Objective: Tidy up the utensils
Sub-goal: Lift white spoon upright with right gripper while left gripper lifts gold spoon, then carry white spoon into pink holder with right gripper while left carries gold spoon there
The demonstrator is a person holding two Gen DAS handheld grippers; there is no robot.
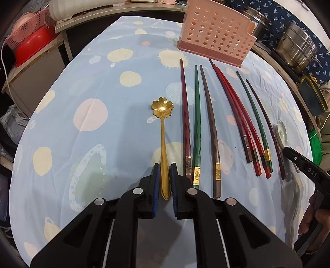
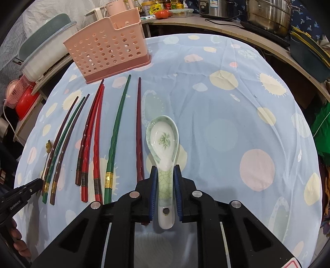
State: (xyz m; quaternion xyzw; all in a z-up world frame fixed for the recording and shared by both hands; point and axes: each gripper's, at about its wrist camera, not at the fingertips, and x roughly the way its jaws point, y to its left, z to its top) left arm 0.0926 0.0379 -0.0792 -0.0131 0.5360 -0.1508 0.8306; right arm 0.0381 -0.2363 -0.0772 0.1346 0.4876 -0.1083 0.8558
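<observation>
My left gripper (image 1: 164,167) is shut on the handle of a gold spoon (image 1: 164,132) with a flower-shaped bowl, lying on the blue patterned cloth (image 1: 92,92). My right gripper (image 2: 166,168) is shut on the handle of a white and green ceramic spoon (image 2: 164,142). Between the two spoons lie several chopsticks (image 1: 208,123) in red, green and brown, tips pointing toward a pink perforated utensil holder (image 1: 216,31), which stands at the far edge. In the right wrist view the same chopsticks (image 2: 97,140) and holder (image 2: 109,47) sit to the left.
Steel pots (image 1: 297,49) stand on a shelf at the right. A red basin with a pink basket (image 1: 31,41) sits at the far left. Jars and a cooker (image 2: 218,8) line the back counter. A hand (image 1: 313,216) holds the right gripper.
</observation>
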